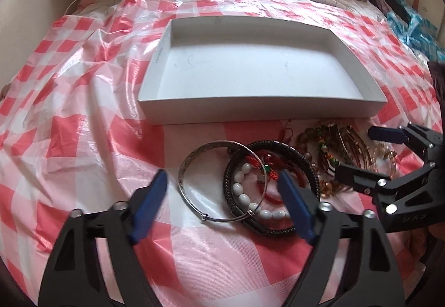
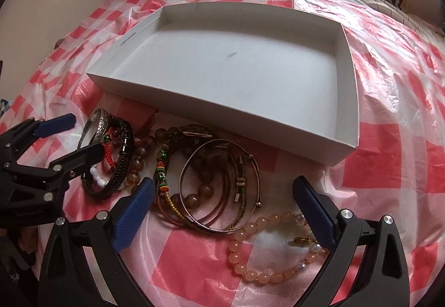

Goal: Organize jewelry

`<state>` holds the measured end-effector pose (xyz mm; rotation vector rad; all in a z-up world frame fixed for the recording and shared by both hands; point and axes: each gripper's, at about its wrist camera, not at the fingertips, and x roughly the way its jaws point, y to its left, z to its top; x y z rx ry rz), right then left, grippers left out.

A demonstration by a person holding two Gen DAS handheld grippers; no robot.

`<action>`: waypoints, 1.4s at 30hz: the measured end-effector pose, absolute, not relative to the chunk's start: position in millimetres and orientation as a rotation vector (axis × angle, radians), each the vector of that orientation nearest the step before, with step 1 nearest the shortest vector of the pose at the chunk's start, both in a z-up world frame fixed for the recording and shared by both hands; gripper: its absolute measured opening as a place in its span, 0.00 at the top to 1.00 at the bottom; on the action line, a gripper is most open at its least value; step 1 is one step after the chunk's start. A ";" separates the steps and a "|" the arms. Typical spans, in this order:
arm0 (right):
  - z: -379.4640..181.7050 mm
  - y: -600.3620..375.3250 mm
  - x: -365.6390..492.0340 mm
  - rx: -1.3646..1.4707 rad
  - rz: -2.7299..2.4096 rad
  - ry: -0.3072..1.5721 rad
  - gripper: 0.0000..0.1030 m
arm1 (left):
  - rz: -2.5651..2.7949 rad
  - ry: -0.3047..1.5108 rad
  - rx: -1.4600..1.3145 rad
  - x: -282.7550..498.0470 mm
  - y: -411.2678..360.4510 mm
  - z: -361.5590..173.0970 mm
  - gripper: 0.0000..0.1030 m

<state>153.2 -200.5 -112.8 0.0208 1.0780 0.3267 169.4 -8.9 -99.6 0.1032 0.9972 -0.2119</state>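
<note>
While both grippers' fingers [image 1: 155, 196] [image 2: 311, 204] stand spread, roughly nine bracelets [image 2: 219, 187] lie beside one white box [image 2: 345, 101].

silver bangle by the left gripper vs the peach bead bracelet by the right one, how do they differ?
The silver bangle is a thin, rigid metal hoop; the peach bead bracelet is a string of round translucent beads. The bangle leans across the black braided bracelet; the bead bracelet lies alone, flat on the checked plastic cloth. The bangle keeps a clean circle; the bead bracelet sags into an uneven loop. Both are outside the white tray.
</note>
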 end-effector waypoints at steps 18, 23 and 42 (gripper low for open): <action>-87.3 -215.1 135.1 0.094 0.338 0.970 0.42 | -0.356 0.983 0.010 152.9 2.7 -83.8 0.88; -84.6 -216.4 134.8 0.090 0.335 0.959 0.42 | -0.360 0.978 0.012 152.5 3.7 -82.3 0.88; -105.9 -207.1 141.0 0.034 0.343 1.052 0.28 | -0.160 0.948 0.161 166.4 5.2 -94.1 0.18</action>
